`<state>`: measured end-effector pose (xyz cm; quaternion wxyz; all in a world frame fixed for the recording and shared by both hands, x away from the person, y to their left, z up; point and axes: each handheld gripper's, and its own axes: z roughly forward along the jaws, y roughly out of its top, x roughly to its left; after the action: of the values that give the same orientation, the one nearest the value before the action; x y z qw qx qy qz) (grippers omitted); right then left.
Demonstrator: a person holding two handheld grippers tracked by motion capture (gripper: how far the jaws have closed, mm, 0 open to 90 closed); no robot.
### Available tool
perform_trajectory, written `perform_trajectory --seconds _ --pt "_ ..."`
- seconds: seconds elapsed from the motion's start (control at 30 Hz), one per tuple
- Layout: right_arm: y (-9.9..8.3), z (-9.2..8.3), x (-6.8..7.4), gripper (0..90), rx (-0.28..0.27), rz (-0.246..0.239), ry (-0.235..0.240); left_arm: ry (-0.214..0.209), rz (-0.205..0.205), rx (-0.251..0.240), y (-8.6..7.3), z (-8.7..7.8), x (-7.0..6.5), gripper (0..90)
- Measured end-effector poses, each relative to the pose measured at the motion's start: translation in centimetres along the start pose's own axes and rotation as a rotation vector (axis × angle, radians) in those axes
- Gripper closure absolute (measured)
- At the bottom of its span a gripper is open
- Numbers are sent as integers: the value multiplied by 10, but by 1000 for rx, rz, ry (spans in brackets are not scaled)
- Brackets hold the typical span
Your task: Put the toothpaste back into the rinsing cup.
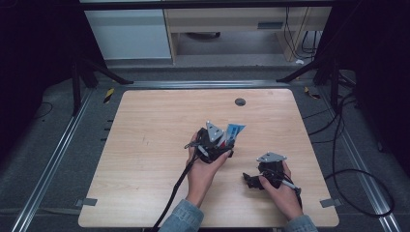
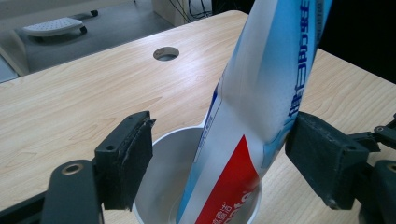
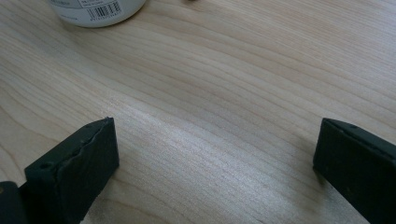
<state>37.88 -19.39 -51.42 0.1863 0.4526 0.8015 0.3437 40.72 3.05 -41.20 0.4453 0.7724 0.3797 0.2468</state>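
Observation:
A blue, white and red toothpaste tube (image 2: 261, 93) stands tilted inside a white cup (image 2: 163, 144) on the wooden table (image 1: 154, 145). My left gripper (image 2: 219, 158) is open around the tube. Its right jaw is against the tube's side, and its left jaw stands clear with a gap. From above, the tube (image 1: 235, 129) sticks out beyond the left gripper (image 1: 220, 144) near the table's middle. My right gripper (image 3: 215, 158) is open, low over bare wood, with nothing between its jaws. In the high view the right gripper (image 1: 251, 180) sits near the front right.
The cup's base, with a barcode label (image 3: 95, 9), shows at the top left of the right gripper view. A round cable hole (image 1: 240, 102) sits near the table's far edge. Black cables trail off the table's front and lie on the floor at right.

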Motion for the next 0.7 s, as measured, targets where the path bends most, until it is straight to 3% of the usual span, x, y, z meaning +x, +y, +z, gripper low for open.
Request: perform_trajectory --seconds 0.53,0.63,0.67,0.7 --pt "0 0 0 4 0 2 0 -3 11 -2 1 -7 -3 188" --pt "0 1 -1 4 -8 -17 -8 -8 3 -5 2 -9 -2 184" --pt "0 0 0 4 -1 0 0 -8 3 -8 2 -10 -2 180" --pt "0 1 -1 4 -8 -18 -8 -8 8 -6 2 -11 -1 178"
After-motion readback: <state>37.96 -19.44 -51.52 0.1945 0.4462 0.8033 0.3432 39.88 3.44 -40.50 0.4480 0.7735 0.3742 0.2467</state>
